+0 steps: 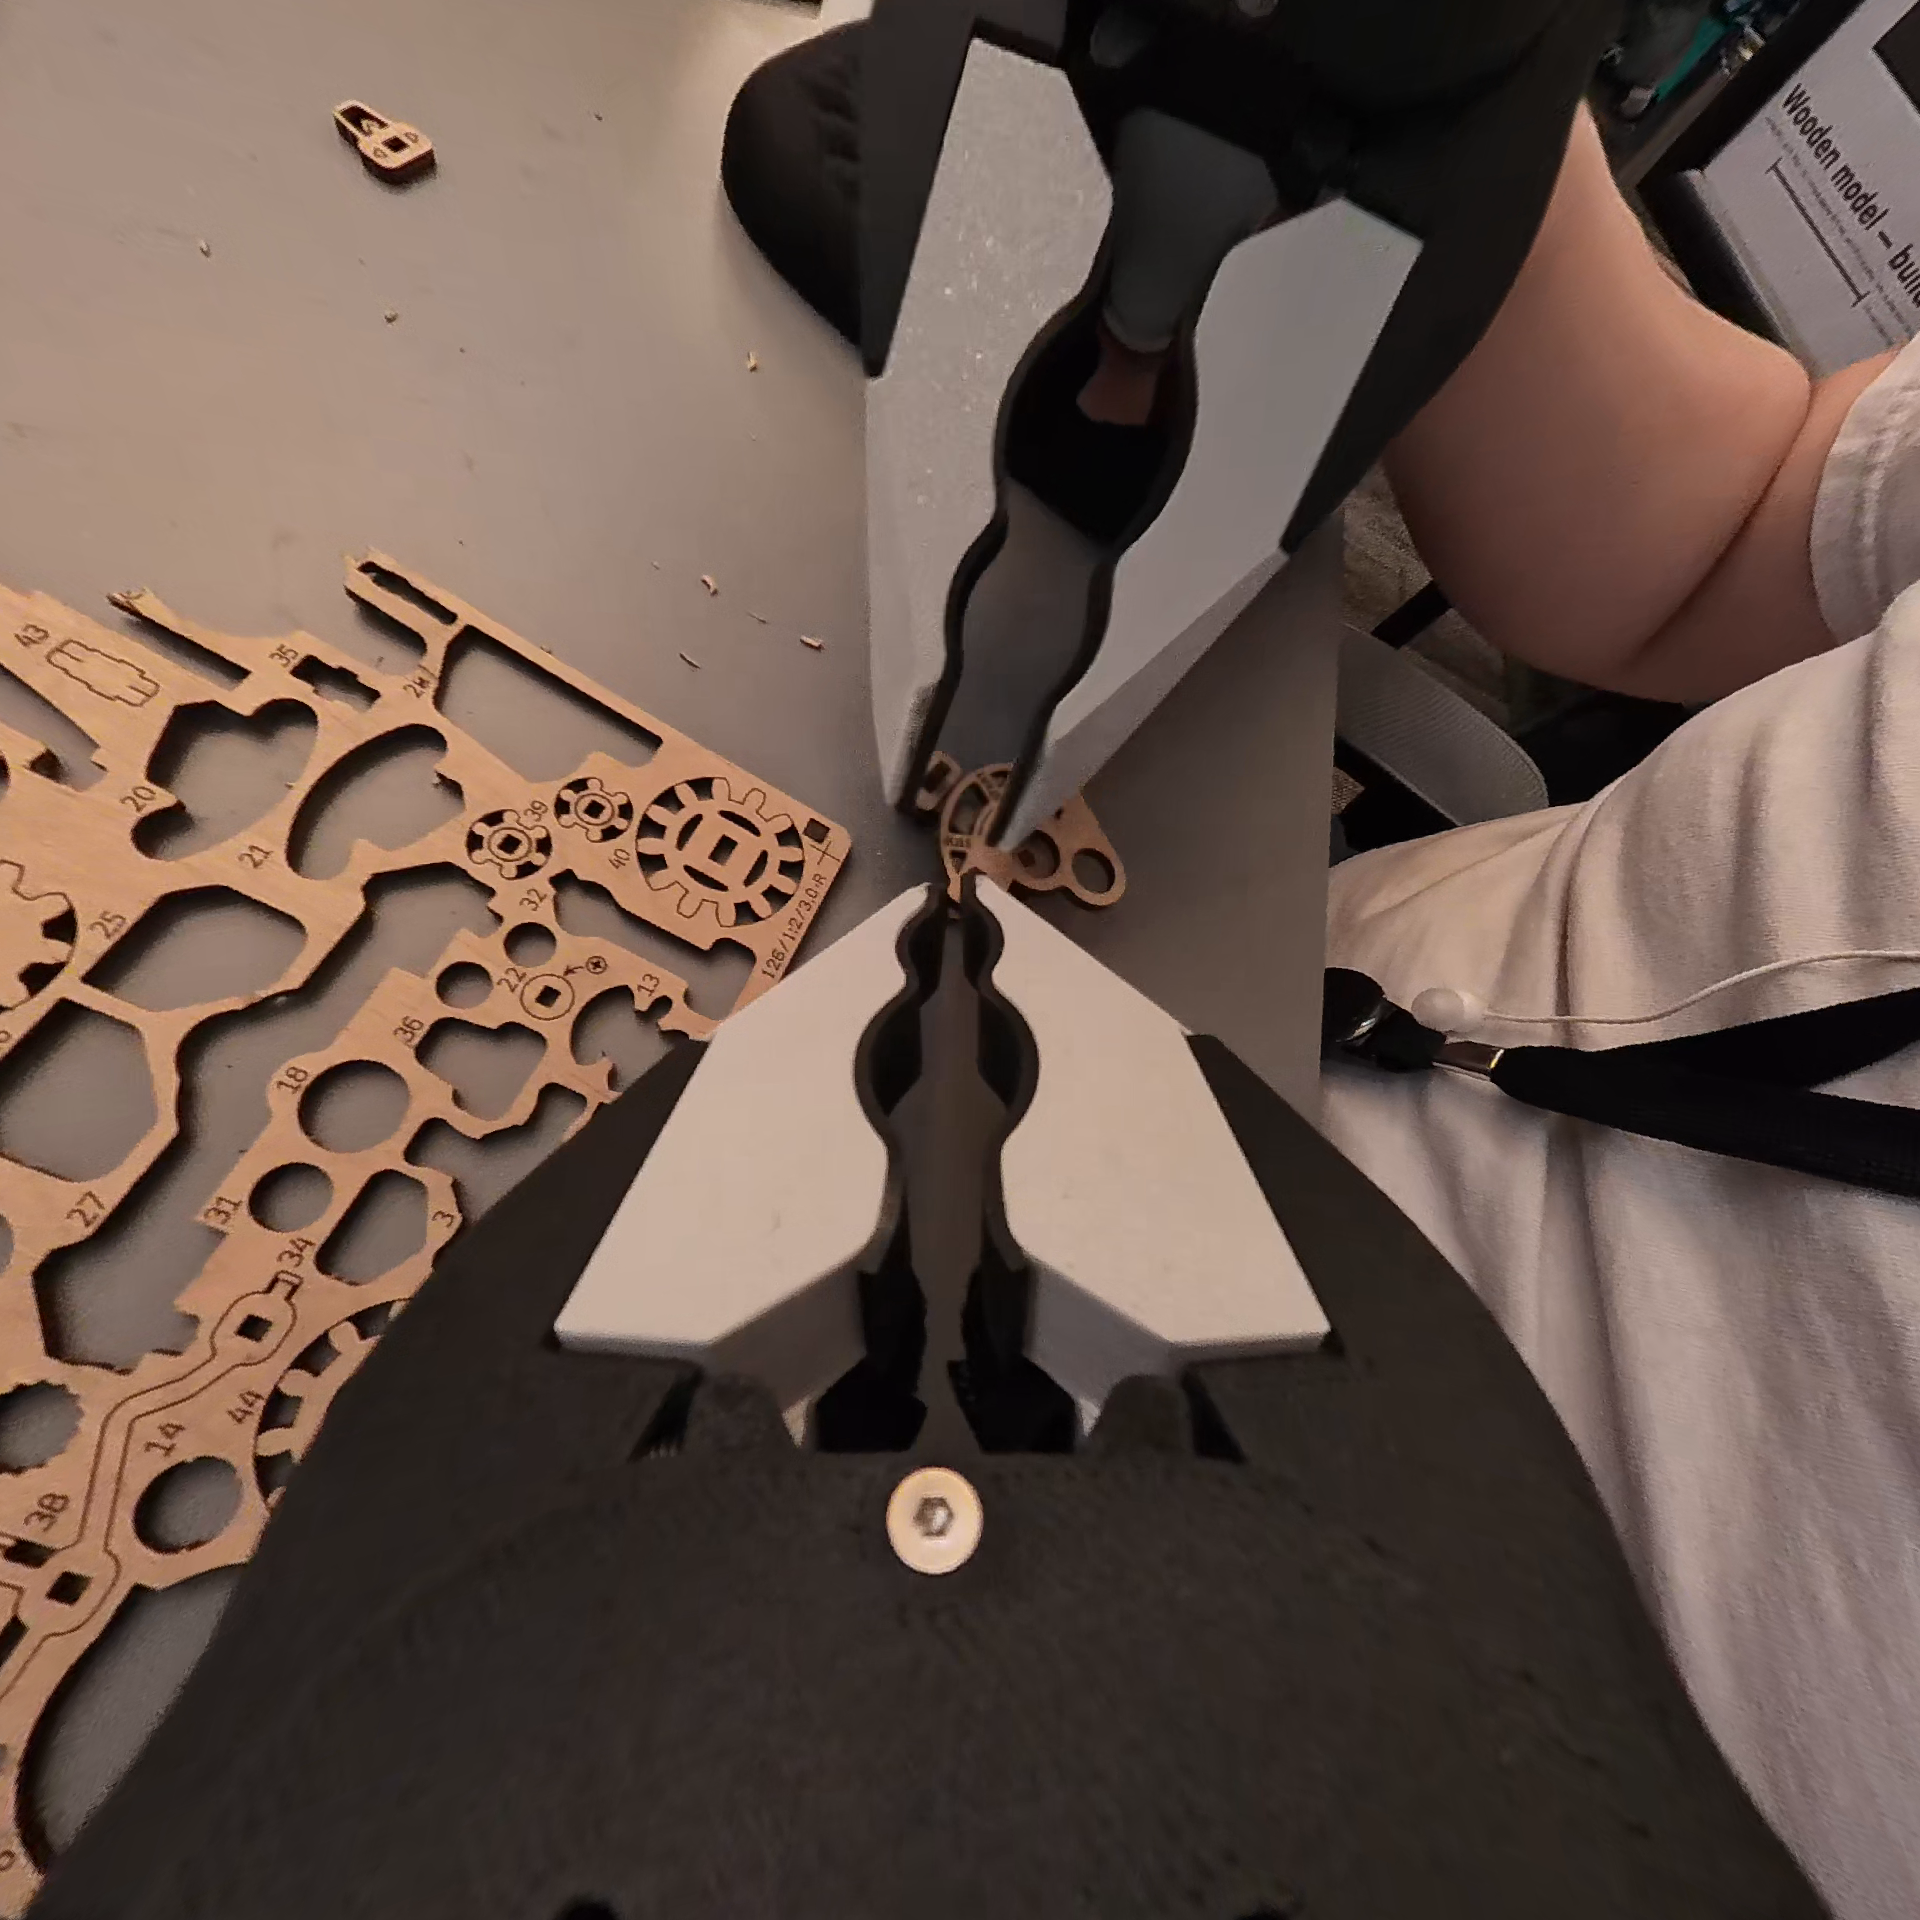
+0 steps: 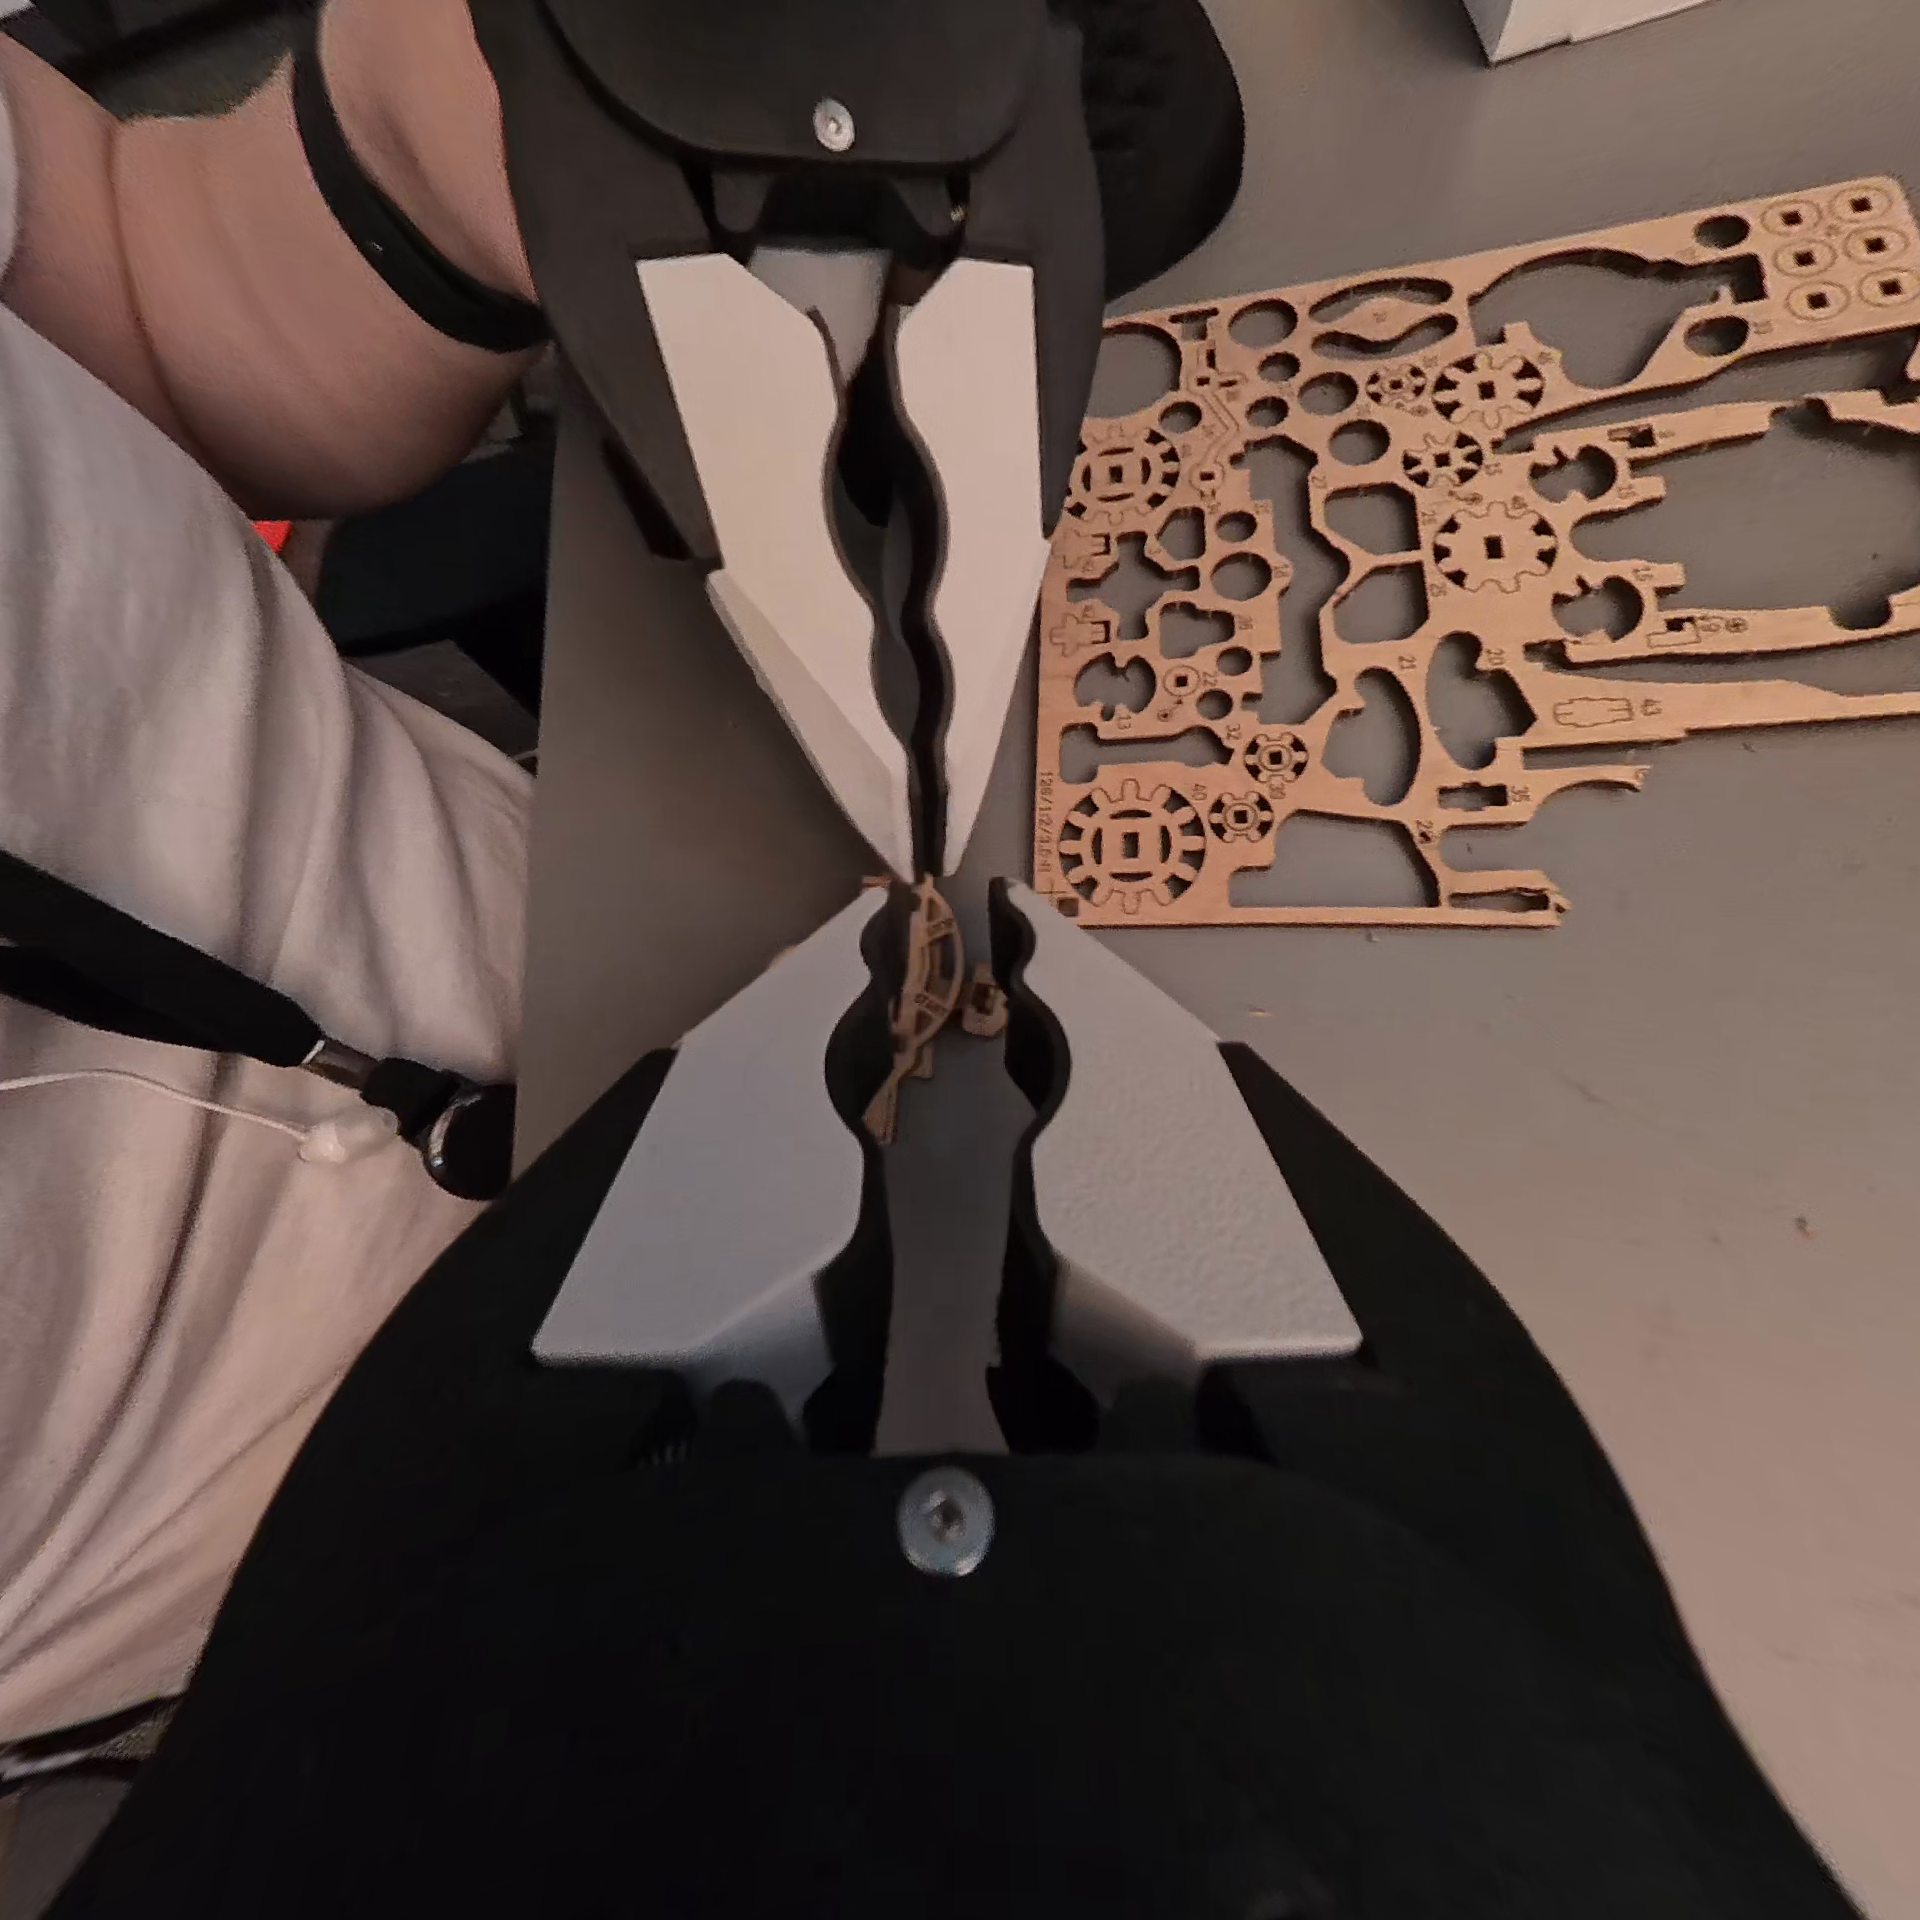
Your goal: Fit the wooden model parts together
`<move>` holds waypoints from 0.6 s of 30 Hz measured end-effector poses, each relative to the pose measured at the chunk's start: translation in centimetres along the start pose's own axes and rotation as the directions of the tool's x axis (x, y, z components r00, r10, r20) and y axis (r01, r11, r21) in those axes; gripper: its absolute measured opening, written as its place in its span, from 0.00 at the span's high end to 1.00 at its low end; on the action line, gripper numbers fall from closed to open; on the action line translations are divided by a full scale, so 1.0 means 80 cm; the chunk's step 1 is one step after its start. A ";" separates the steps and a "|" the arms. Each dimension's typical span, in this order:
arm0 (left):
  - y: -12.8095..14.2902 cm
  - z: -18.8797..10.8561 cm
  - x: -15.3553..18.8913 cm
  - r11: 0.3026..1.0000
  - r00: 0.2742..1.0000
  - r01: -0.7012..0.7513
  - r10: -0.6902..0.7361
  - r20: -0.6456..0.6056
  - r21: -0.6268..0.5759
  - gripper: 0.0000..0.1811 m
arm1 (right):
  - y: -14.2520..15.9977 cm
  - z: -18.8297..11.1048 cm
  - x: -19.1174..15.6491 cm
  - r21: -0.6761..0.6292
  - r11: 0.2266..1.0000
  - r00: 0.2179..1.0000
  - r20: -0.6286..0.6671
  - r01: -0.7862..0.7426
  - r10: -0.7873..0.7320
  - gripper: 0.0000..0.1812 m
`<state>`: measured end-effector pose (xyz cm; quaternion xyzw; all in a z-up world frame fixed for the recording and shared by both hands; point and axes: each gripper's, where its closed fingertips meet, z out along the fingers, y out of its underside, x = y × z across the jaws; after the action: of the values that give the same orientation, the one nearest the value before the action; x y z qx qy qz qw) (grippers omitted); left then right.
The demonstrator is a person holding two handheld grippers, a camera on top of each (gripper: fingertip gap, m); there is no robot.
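The left hand-held gripper [image 1: 951, 896] has its fingers pressed together on the edge of a small wooden model assembly [image 1: 1081, 857], held just above the grey tabletop [image 1: 436, 395] near its front edge. Facing it tip to tip, the right hand-held gripper [image 2: 940, 896] pinches the same assembly with narrowly parted fingers. The punched-out wooden parts sheet [image 1: 343, 935] lies flat just beside them.

Engraved numbers mark the wooden sheet [image 1: 312, 935]; printed lettering covers a white sign [image 1: 1829, 197]
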<state>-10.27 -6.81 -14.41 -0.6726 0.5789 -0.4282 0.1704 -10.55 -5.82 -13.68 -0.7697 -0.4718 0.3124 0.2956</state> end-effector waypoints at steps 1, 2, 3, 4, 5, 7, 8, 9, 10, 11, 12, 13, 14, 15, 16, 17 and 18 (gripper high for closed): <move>0.000 0.000 0.000 1.000 1.000 0.002 -0.002 0.000 0.002 0.99 | 0.001 0.000 -0.002 -0.004 1.000 1.000 0.009 0.000 0.000 0.92; 0.000 0.000 0.000 1.000 1.000 0.002 -0.002 0.001 0.004 0.99 | 0.004 0.001 -0.003 -0.020 1.000 1.000 0.006 0.005 -0.005 0.92; 0.000 0.000 0.000 1.000 1.000 0.000 0.000 0.002 0.004 0.99 | 0.008 0.002 -0.002 -0.042 0.999 1.000 -0.003 0.014 -0.014 0.92; 0.001 0.001 0.000 1.000 1.000 -0.004 0.004 0.005 0.002 0.99 | 0.013 0.004 -0.001 -0.065 0.998 1.000 -0.010 0.026 -0.026 0.92; 0.002 0.001 -0.001 1.000 1.000 -0.008 0.008 0.009 -0.005 0.99 | 0.013 0.005 -0.002 -0.064 0.997 0.999 -0.008 0.032 -0.033 0.93; 0.001 0.002 -0.001 1.000 1.000 -0.020 0.020 0.015 -0.003 0.99 | 0.013 0.005 -0.005 -0.070 0.997 0.999 -0.004 0.042 -0.042 0.94; 0.001 0.002 -0.001 1.000 1.000 -0.023 0.023 0.017 -0.004 0.99 | 0.013 0.005 -0.005 -0.072 0.996 0.999 -0.007 0.045 -0.046 0.94; 0.001 0.002 -0.001 1.000 1.000 -0.023 0.023 0.018 -0.005 0.99 | 0.013 0.005 -0.005 -0.074 0.996 0.999 -0.012 0.049 -0.050 0.94; 0.001 0.002 -0.001 1.000 1.000 -0.020 0.020 0.017 -0.006 0.99 | 0.013 0.004 -0.003 -0.077 0.996 0.998 -0.022 0.055 -0.057 0.93; 0.001 0.001 -0.002 1.000 1.000 -0.018 0.018 0.019 -0.007 0.99 | 0.014 0.001 -0.001 -0.077 0.995 0.997 -0.039 0.063 -0.067 0.92; 0.000 -0.001 -0.004 1.000 0.999 -0.014 0.014 0.030 -0.003 0.99 | 0.013 -0.005 0.000 -0.065 0.996 0.996 -0.054 0.069 -0.073 0.92; -0.003 -0.004 -0.005 1.000 0.999 -0.011 0.011 0.038 0.013 0.98 | 0.010 -0.013 0.000 -0.034 0.997 0.996 -0.060 0.063 -0.065 0.93; -0.006 -0.007 -0.003 1.000 0.999 -0.012 0.011 0.033 0.029 0.98 | 0.007 -0.021 -0.003 0.005 0.999 0.997 -0.056 0.048 -0.048 0.93; -0.008 -0.011 0.000 0.999 1.000 -0.015 0.014 0.025 0.038 0.98 | 0.005 -0.029 -0.006 0.040 0.999 0.998 -0.051 0.033 -0.031 0.92; -0.010 -0.013 0.001 0.999 0.999 -0.018 0.017 0.028 0.040 0.97 | 0.007 -0.035 -0.009 0.058 0.998 0.998 -0.052 0.027 -0.024 0.92; -0.011 -0.015 0.001 0.999 0.999 -0.028 0.027 0.038 0.033 0.96 | 0.011 -0.040 -0.011 0.059 0.998 0.998 -0.058 0.033 -0.030 0.92; -0.009 -0.015 0.001 0.999 0.998 -0.049 0.049 0.050 0.015 0.95 | 0.016 -0.042 -0.014 0.053 0.997 0.997 -0.065 0.050 -0.047 0.92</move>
<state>-10.73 -6.37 -13.14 -0.6674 0.5874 -0.4115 0.2006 -7.70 -7.86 -12.26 -0.7592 -0.4719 0.2931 0.3390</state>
